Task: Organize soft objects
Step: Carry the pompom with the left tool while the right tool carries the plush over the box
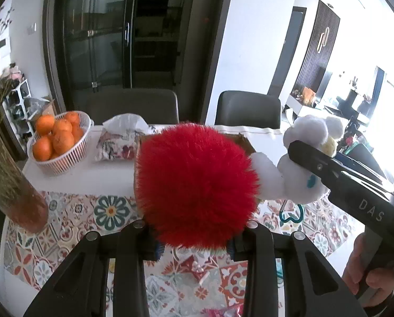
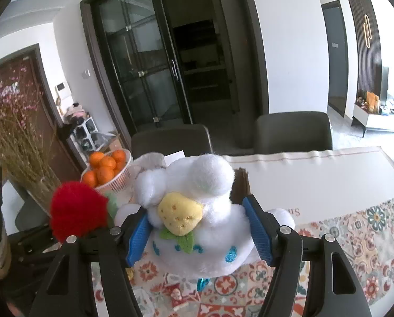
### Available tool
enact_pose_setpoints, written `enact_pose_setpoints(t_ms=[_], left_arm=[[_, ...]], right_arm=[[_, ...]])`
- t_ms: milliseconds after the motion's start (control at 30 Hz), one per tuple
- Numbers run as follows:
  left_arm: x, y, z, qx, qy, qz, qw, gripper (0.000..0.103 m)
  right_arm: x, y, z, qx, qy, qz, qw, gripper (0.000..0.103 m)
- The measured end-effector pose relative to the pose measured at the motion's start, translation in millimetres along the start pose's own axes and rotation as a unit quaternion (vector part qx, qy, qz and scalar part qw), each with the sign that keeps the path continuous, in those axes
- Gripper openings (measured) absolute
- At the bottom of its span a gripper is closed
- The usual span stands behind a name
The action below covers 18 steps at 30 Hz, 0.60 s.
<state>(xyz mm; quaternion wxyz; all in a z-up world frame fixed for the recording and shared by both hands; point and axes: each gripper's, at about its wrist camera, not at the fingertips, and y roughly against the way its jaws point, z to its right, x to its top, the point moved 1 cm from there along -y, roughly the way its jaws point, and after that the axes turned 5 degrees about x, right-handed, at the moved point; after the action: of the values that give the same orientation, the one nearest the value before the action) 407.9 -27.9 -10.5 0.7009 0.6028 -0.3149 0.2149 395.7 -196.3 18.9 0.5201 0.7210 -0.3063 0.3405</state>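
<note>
Red fur pom-pom: clamped between your left gripper's jaws, held above the patterned table mat. Just right of the pom-pom, the white cloud plush with its yellow strawberry sits pinched in your right gripper. A brown box shows behind the pom-pom, likely the drop spot. Carry both level; release one at a time, squeeze lightly. Only the right view shows the strawberry face; only the left shows the tissue pouch beside the orange basket.
</note>
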Motion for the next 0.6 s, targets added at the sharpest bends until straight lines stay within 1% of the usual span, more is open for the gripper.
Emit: enact_pose_setpoints(t_ms=[367,600], left_arm=[[29.9,-21.4,-4.5,0.009,-0.009,0.001,0.9999,0.035],[42.6,-44.8,-10.3,0.003,-0.007,-0.016,0.9998,0.035]], right_arm=[[28.2,-28.0,3.9,0.003,0.007,-0.003,1.0,0.068],[38.2,-51.0,6.7,0.0,0.014,-0.02,1.0,0.068]])
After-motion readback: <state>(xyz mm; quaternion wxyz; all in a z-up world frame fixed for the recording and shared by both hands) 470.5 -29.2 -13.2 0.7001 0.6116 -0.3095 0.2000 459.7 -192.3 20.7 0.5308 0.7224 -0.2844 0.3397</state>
